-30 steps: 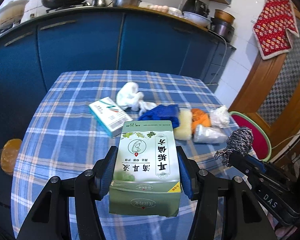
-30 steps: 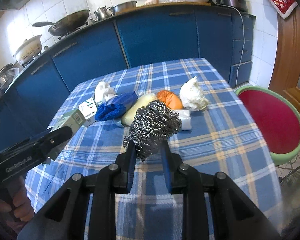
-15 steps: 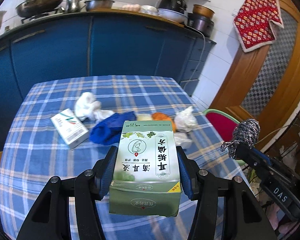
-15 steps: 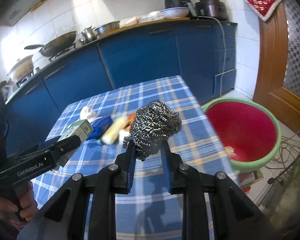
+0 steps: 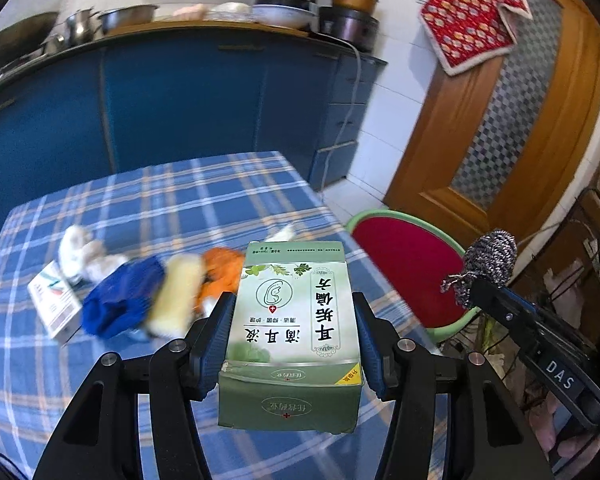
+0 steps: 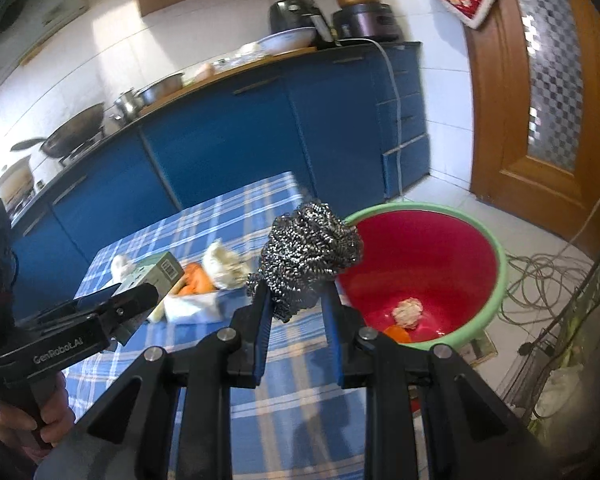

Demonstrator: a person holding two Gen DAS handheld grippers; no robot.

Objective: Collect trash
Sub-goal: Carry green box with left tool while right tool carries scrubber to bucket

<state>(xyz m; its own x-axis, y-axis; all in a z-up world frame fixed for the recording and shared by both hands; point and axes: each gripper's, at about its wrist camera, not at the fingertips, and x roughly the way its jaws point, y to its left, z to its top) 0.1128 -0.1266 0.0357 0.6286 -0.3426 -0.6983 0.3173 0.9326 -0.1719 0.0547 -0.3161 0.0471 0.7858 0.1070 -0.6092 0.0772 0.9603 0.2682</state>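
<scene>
Count at this moment: I see two boxes, one green carton point(image 5: 296, 320) and one white box point(image 5: 54, 300); one steel scourer point(image 6: 308, 256); one red basin point(image 6: 496, 248) with two scraps inside; two grippers; several blurred lumps on one table point(image 5: 172, 200), number unclear.

red basin point(image 6: 440, 256) mouth open at right of frame, table edge point(image 6: 312, 344) just beside; cables point(image 6: 540, 276) litter floor beyond.

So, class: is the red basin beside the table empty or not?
Not empty: the red basin holds a crumpled pale wad and an orange scrap.
</scene>
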